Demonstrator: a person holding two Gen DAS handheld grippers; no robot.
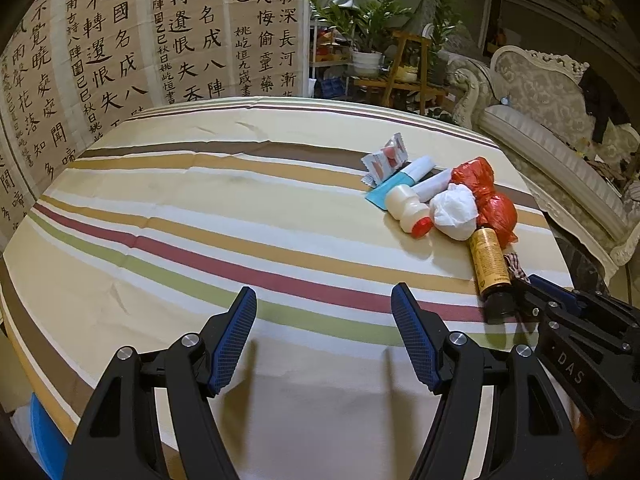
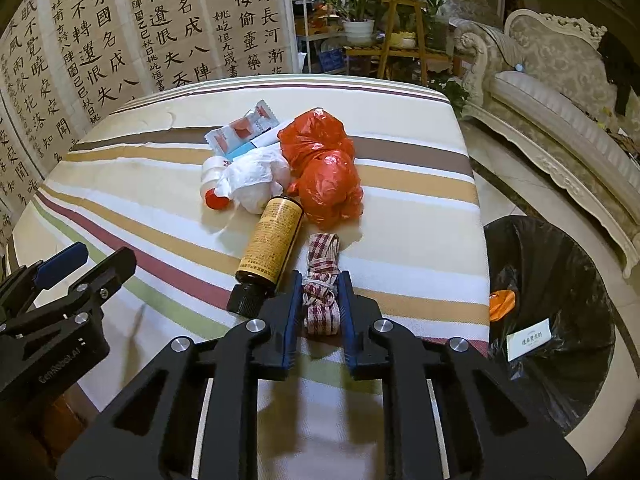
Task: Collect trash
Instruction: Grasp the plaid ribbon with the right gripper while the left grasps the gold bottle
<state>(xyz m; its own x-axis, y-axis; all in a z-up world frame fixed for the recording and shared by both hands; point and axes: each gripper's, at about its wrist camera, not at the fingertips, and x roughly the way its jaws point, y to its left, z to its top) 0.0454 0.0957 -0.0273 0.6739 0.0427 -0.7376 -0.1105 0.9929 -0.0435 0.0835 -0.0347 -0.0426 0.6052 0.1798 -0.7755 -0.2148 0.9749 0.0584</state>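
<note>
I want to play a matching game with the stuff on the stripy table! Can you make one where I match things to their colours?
Things:
1. crumpled plastic bag
2. bottle with the black cap
3. knotted cloth between the right gripper jaws
4. bin liner on the floor

Colours:
A. black
B. red-and-white check
C. orange-red
D. yellow-brown label

Pairs: 1-C, 2-D, 3-B, 4-A
</note>
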